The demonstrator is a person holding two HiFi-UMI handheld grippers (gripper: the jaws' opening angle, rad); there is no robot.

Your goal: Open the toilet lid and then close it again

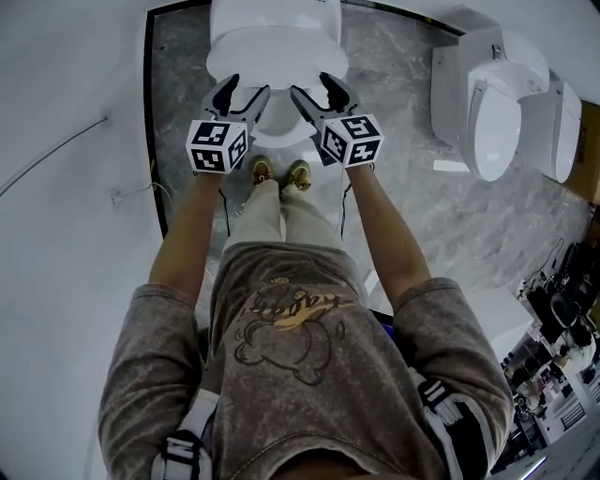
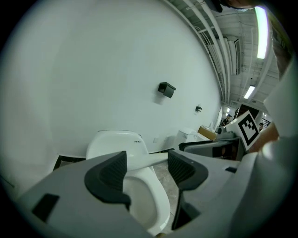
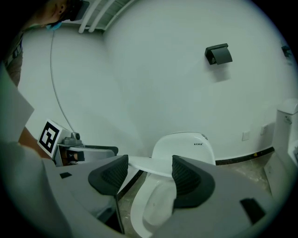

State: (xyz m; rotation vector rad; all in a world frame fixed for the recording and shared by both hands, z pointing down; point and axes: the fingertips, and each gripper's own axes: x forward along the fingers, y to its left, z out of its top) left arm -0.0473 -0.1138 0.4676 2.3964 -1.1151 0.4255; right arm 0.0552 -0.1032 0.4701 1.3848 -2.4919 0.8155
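Toilet lid (image 3: 146,164) ajar above white bowl (image 3: 156,209)

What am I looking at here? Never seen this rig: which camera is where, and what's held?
No robot: a person holds a handheld two-finger gripper in each hand, the left gripper and right gripper; the patterned cubes belong to them. The head view comes from a camera on the person's head, looking down. The two gripper views ride on the grippers, looking along their fingers. Below stands a white toilet on a grey marbled floor. Its lid looks partly raised, the bowl showing beneath. Both grippers' fingers stand apart with the lid's edge in the gap; nothing is clamped.
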